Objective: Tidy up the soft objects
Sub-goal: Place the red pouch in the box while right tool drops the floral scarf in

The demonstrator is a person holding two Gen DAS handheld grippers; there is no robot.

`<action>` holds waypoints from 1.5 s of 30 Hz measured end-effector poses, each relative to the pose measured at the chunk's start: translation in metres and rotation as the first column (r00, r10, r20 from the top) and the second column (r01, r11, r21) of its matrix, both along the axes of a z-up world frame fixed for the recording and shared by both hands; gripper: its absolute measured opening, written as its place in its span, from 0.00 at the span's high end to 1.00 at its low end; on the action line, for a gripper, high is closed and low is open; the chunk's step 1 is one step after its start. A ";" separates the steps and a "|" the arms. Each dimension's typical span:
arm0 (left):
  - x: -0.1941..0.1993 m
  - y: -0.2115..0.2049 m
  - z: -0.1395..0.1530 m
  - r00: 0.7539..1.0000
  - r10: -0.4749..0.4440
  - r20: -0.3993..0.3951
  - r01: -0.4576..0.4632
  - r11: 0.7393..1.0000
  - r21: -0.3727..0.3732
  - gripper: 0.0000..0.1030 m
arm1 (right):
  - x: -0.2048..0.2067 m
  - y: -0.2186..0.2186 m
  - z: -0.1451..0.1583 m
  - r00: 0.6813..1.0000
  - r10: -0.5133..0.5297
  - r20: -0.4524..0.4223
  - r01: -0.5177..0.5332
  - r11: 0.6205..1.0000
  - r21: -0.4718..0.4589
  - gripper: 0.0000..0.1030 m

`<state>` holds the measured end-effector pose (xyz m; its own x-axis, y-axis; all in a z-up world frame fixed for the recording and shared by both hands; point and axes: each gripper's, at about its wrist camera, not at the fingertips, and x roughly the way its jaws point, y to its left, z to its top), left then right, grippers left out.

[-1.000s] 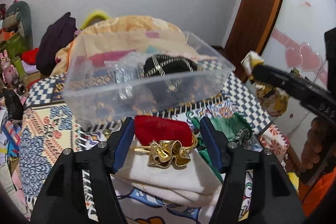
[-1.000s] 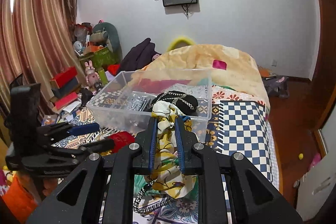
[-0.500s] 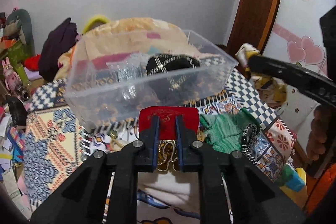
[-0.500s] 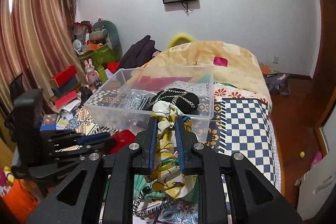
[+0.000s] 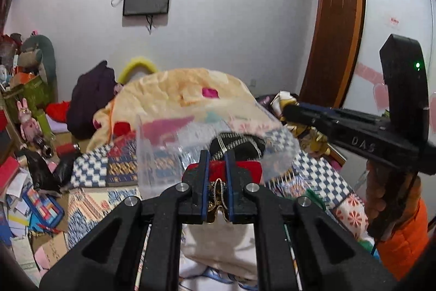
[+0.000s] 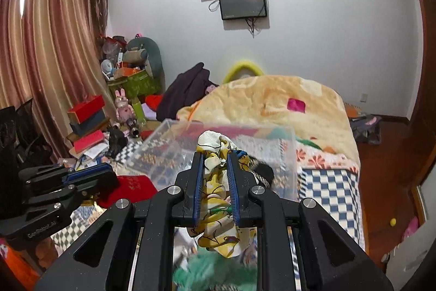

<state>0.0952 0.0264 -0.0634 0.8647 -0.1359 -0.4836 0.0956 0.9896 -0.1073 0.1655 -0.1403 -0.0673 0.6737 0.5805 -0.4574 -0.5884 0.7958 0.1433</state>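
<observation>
My left gripper [image 5: 216,176] is shut on a red pouch with a gold tie [image 5: 246,168], lifted above a folded white cloth [image 5: 226,244]. It also shows at the left of the right wrist view [image 6: 90,176] with the red pouch [image 6: 133,184]. My right gripper [image 6: 215,173] is shut on a yellow patterned cloth [image 6: 218,198] that hangs below the fingers. It also shows in the left wrist view [image 5: 294,111]. A clear plastic bin [image 5: 163,154] stands on the bed just ahead, holding a black knitted item [image 5: 239,145]; the bin also shows in the right wrist view [image 6: 283,154].
A yellow blanket [image 6: 272,102] is heaped behind the bin. A green cloth [image 6: 212,266] lies below my right gripper. Boxes, toys and papers [image 6: 90,127] crowd the left side. A dark garment [image 5: 92,97] lies at the back left. A checkered bedspread [image 6: 327,187] covers the bed.
My left gripper closed on the red pouch and lifted it up toward the bin. My right gripper rose, still holding the yellow cloth.
</observation>
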 end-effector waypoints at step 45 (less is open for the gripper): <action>0.085 0.026 -0.048 0.982 0.123 -0.141 -0.124 0.992 0.001 0.51 | 0.036 0.037 -0.042 0.990 -0.033 -0.140 0.013 0.989 -0.144 0.49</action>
<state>0.1804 0.0526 -0.1116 0.7986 -0.0364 -0.6008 -0.0440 0.9920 -0.1186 0.2010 -0.1028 -0.1089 0.6086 0.4873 -0.6261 -0.5514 0.8273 0.1079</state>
